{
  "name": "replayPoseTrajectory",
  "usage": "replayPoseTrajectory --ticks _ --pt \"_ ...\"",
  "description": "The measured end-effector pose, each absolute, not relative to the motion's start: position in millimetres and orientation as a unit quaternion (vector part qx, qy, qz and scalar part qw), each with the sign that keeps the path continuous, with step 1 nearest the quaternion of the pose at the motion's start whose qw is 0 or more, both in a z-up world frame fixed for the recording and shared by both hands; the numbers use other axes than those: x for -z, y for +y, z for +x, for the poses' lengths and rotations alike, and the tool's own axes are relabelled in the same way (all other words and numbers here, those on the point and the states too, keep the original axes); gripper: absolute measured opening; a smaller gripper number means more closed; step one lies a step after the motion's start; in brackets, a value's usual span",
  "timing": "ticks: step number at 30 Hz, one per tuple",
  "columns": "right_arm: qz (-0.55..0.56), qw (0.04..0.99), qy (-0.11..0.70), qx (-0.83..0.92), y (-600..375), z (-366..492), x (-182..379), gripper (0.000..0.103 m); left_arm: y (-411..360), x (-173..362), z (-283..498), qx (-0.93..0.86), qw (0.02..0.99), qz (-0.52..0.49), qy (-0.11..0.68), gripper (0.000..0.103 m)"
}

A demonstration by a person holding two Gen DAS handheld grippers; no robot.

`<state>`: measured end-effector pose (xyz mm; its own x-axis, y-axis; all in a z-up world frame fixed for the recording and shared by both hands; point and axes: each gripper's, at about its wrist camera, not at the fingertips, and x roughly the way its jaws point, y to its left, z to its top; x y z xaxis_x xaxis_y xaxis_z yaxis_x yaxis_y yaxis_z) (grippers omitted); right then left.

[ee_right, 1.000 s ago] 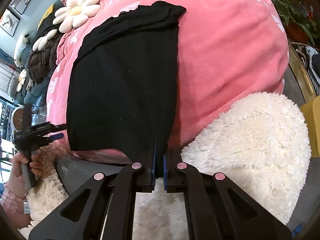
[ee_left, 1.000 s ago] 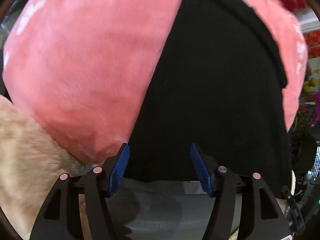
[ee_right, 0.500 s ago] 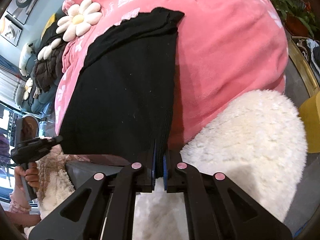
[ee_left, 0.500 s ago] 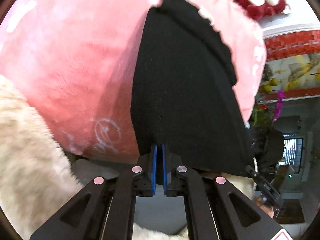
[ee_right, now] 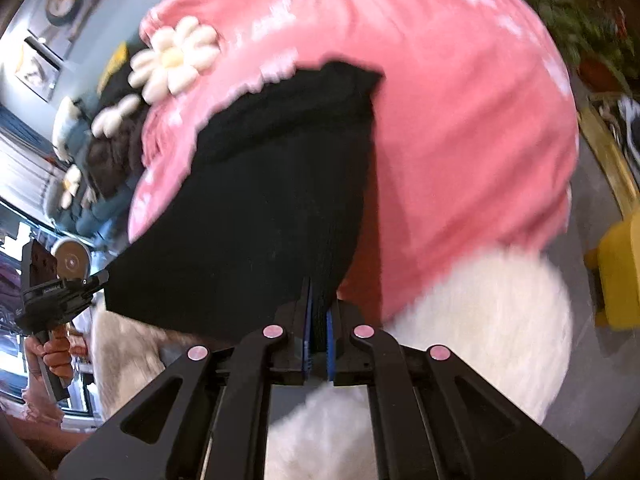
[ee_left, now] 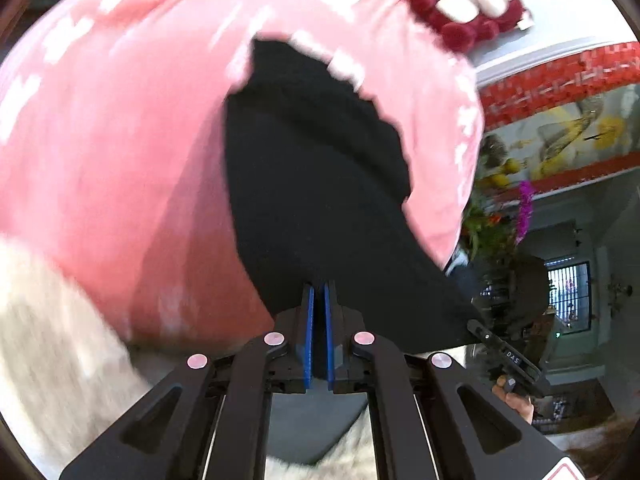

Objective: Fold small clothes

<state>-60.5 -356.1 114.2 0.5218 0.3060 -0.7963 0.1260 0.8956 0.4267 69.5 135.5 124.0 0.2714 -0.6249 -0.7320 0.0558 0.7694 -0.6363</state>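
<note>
Black knit garment (ee_left: 316,184) lies on the pink blanket (ee_left: 120,140), its near hem lifted. Left gripper (ee_left: 319,300) clamps the near-left corner, right gripper (ee_right: 319,312) the near-right. Best carry both corners level toward the far edge, keeping the hem taut.

A lived-in home, likely a living room. At one o'clock in the left view hang a red-tiled wall band (ee_left: 560,76) and a painting (ee_left: 560,136); houseplants (ee_left: 492,220) stand at three. Framed pictures (ee_right: 36,68) hang at ten o'clock in the right view, above daisy cushions (ee_right: 174,60) on pink bedding (ee_right: 460,120).
</note>
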Motion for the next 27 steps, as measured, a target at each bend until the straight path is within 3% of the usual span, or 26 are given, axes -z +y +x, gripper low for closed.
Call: replayPoseTrajectory --ticks 6,10,12,13,15,16,17,19,24,27 --pt "0.194 0.883 0.427 -0.037 -375 78 -145 0.005 117 -163 189 0.196 0.818 -0.214 0.497 0.002" --pt "0.213 0.900 0.380 0.010 -387 182 -114 0.013 92 -134 297 0.120 0.839 -0.223 0.482 0.004" --pt "0.225 0.891 0.387 0.072 -398 214 -83 0.055 79 -98 344 0.062 0.841 -0.197 0.501 0.011" --pt "0.226 0.883 0.399 0.096 -401 219 -71 0.057 79 -80 357 0.027 0.832 -0.170 0.528 0.018" --pt "0.244 0.881 0.396 0.083 -405 208 -60 0.057 79 -63 360 0.008 0.821 -0.160 0.547 0.016" --pt "0.244 0.886 0.390 0.062 -404 197 -58 0.057 84 -59 355 0.023 0.823 -0.167 0.542 0.020" --pt "0.227 0.891 0.391 0.044 -399 187 -56 0.055 88 -57 345 0.037 0.827 -0.163 0.537 0.040" --pt "0.172 0.898 0.404 0.027 -384 173 -48 0.052 93 -53 328 0.042 0.840 -0.142 0.522 0.060" --pt "0.144 0.884 0.444 0.014 -366 178 -13 0.050 75 -33 318 0.047 0.843 -0.086 0.529 0.060" --pt "0.168 0.872 0.460 0.021 -368 177 4 0.050 76 -18 314 0.053 0.826 -0.120 0.549 0.060"
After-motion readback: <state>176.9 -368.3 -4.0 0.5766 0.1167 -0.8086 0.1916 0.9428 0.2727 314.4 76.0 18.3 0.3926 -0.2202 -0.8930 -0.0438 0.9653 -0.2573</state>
